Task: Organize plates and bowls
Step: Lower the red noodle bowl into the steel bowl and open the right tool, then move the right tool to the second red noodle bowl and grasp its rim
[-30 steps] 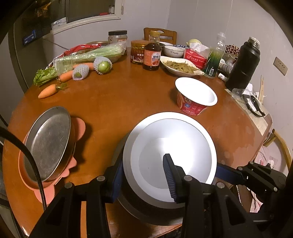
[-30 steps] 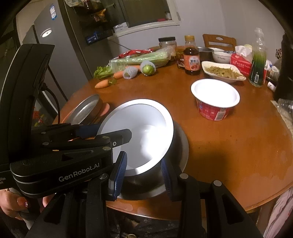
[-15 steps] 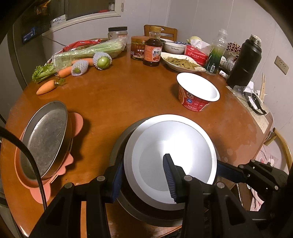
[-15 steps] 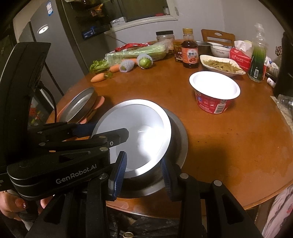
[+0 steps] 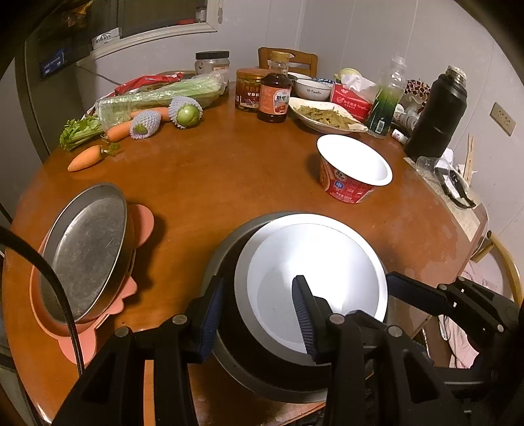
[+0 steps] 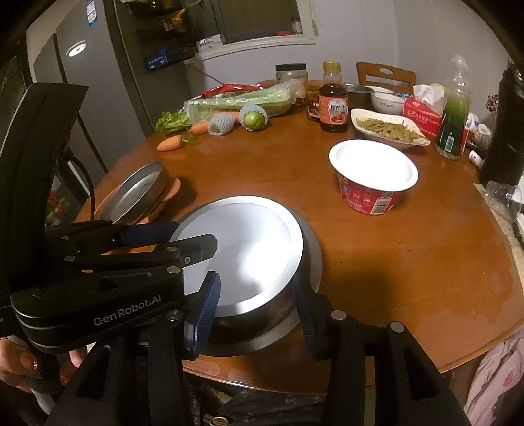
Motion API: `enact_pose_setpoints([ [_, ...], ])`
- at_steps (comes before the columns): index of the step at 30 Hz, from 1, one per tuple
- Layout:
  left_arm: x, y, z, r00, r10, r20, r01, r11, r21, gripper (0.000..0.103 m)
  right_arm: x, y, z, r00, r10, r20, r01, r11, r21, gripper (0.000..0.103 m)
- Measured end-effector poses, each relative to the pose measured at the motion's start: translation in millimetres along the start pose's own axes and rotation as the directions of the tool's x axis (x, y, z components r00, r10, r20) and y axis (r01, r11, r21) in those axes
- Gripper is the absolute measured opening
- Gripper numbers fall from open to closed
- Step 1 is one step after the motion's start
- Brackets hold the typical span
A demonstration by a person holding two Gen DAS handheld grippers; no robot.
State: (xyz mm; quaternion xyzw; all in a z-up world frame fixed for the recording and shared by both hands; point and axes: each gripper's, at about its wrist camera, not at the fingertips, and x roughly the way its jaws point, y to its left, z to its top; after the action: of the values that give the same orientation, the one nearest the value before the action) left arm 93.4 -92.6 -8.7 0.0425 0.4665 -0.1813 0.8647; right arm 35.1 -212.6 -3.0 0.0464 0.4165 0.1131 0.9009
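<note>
A dim kitchen corner with a round wooden table

The brown table point(image 5: 229, 170) stands near pale walls point(image 5: 360, 29); a wooden chair point(image 5: 288, 60) is behind it at the far side. A grey refrigerator point(image 6: 88, 65) stands at the left, a window with white sill point(image 6: 255, 23) is above, and a wall socket point(image 5: 502, 118) is at the right.

Silver bowl point(image 5: 314, 281), pink mat point(image 5: 82, 340), red-and-white cup point(image 5: 352, 180).
</note>
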Motion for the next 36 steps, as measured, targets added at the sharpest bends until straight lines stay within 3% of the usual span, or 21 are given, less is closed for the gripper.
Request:
enact_pose_setpoints([
  [17,-21.4,-3.5,7.7,0.998,0.029,0.063,-0.029,1.000,0.001,0.049,-13.9,-12.0,4.4,0.998,-0.020,0.053,0.018,0.999,0.028,0.048],
  [36,-10.2,-31.8,73.0,0.995,0.026,0.096,-0.030,0.999,0.041,0.054,-22.8,-76.8,45.7,0.989,-0.086,0.122,0.069,0.988,0.140,0.048],
])
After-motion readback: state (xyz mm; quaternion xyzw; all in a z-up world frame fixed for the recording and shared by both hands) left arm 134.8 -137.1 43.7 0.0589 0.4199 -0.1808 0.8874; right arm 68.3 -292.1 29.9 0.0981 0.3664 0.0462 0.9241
